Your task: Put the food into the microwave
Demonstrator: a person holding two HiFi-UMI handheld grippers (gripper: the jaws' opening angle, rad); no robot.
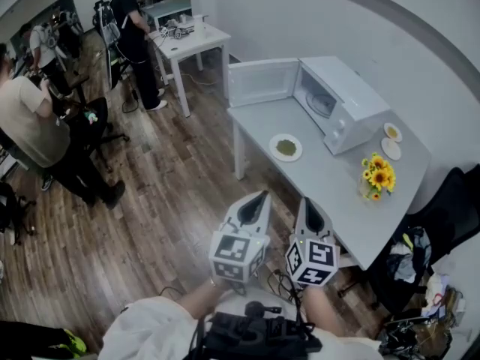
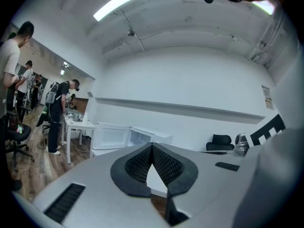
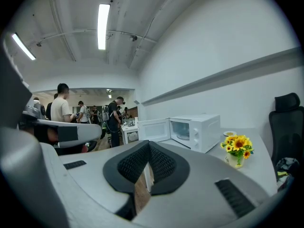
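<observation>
A: Since nothing's picked up yet, where's the food (image 1: 286,148)?
B: Green stuff on a white plate (image 1: 273,142), on the counter (image 1: 330,201), just in front of the microwave (image 1: 345,100). The door (image 1: 262,81) is swung wide open, so the cavity is free. Looks staged for a short lift straight in.
A: Grippers?
B: Left hand-held gripper (image 1: 259,201) and right hand-held gripper (image 1: 309,208) are both low by the person's body, well apart from the plate, pointing toward the counter. In their own views each pair of jaws meets at the tips with nothing between them. Both empty.
A: Why closed?
B: My guess is it's just a carry posture. They'd have to open before taking the plate rim.
A: Stage?
B: Very start, I'd say. The plate is untouched.
A: Anything in the way?
B: The sunflowers (image 1: 377,177) sit past the microwave, off the likely path. There are people in the background, well apart from the counter.
</observation>
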